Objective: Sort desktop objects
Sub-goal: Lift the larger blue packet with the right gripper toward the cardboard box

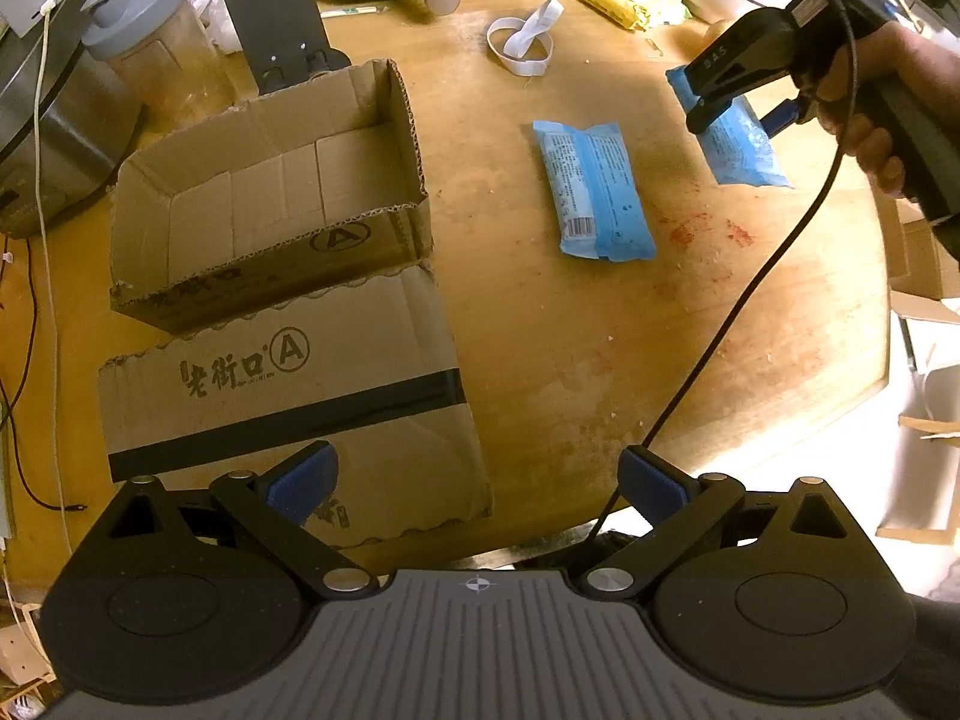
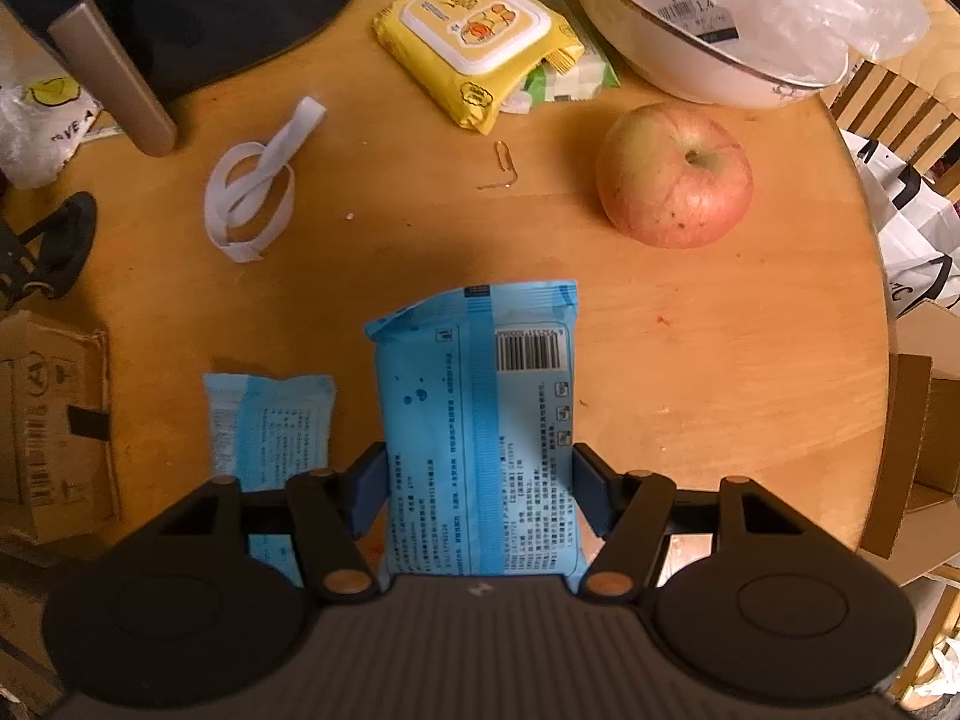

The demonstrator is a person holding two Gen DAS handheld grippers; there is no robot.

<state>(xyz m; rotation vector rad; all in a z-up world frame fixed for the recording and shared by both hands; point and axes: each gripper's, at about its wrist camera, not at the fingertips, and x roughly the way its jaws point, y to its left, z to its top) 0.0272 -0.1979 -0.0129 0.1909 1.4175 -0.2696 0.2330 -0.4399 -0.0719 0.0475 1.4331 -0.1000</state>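
Right wrist view: the right tongs (image 2: 477, 495) are seen clenched on a blue packet (image 2: 477, 420), whose sides are pressed by both blue pads (image 2: 367, 495). The packet is held lengthwise between the fingers, barcode end pointing away, above the wooden counter (image 2: 720, 360). A second blue packet (image 2: 270, 426) is seen lying flat on the counter just left of it. Farther off, an apple (image 2: 675, 177), a yellow wipes pack (image 2: 474, 42), a white elastic band (image 2: 258, 189) and a white bowl (image 2: 690, 60) are spread over the counter.

From the left wrist view, the left tongs (image 1: 477, 483) are shown released, with nothing between the fingers, above a flattened cardboard piece (image 1: 288, 396). An open cardboard box (image 1: 270, 198) is placed just beyond it. The person's hand (image 1: 864, 120) is seen gripping the handle of the right tongs.
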